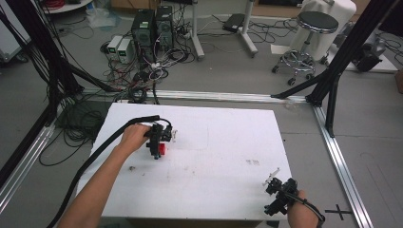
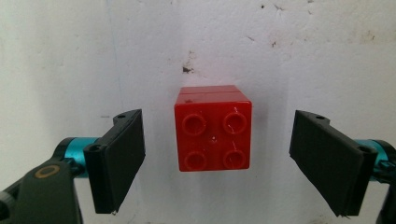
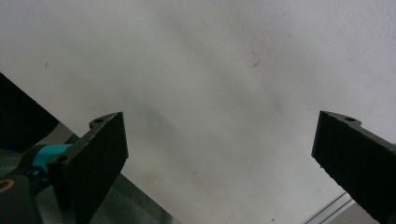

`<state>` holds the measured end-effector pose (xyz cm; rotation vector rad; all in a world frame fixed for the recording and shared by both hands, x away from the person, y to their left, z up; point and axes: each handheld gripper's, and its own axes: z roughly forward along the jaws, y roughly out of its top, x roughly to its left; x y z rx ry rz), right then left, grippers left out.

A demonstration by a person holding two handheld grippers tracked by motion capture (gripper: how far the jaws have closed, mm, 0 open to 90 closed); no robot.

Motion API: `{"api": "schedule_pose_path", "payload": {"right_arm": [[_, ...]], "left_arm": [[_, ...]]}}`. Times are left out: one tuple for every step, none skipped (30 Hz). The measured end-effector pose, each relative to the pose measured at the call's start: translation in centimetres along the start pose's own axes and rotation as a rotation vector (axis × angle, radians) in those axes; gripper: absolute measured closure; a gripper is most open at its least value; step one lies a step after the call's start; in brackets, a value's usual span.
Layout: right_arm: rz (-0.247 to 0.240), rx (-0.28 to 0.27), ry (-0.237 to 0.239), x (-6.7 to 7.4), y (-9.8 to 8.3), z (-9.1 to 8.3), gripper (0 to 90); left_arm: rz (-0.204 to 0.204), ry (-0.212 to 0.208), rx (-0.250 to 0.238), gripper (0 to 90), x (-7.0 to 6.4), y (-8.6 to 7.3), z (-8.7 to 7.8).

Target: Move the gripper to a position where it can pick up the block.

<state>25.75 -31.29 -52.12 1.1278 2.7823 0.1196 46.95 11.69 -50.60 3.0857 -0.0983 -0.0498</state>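
the red block (image 2: 213, 135) looks hard and light, made of smooth plastic, so it may slip a bit. the best place to hold it is on its two flat sides, one jaw on each. it is square with four round bumps on top. it sits on the white table (image 1: 223, 142), between the jaws of the left gripper (image 2: 217, 163), which is wide open and not touching it. the right gripper (image 3: 219, 154) is open too, holding nothing, near the table's edge.
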Motion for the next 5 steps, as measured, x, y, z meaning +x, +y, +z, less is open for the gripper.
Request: {"api": "schedule_pose_path", "payload": {"right_arm": [[0.005, 0.002, 0.0, 0.02, 0.01, -0.04, 2.8], [0.003, 0.0, -0.002, -0.01, 0.0, -0.04, 2.8], [0.003, -0.001, -0.002, 0.0, -0.01, -0.06, 2.8], [0.004, -0.001, -0.005, -0.01, -0.02, -0.06, 2.8], [0.004, -0.001, -0.005, -0.01, -0.02, -0.06, 2.8]], "left_arm": [[0.002, 0.002, -0.005, 18.6, 0.02, -0.02, -0.04], [-0.004, 0.005, -0.011, 18.6, -0.07, -0.05, -0.12], [-0.001, 0.006, -0.008, 18.6, -0.1, -0.1, -0.24], [0.001, 0.011, -0.008, 18.6, -0.13, -0.17, -0.42], [0.001, 0.011, -0.008, 18.6, -0.13, -0.17, -0.42]]}}
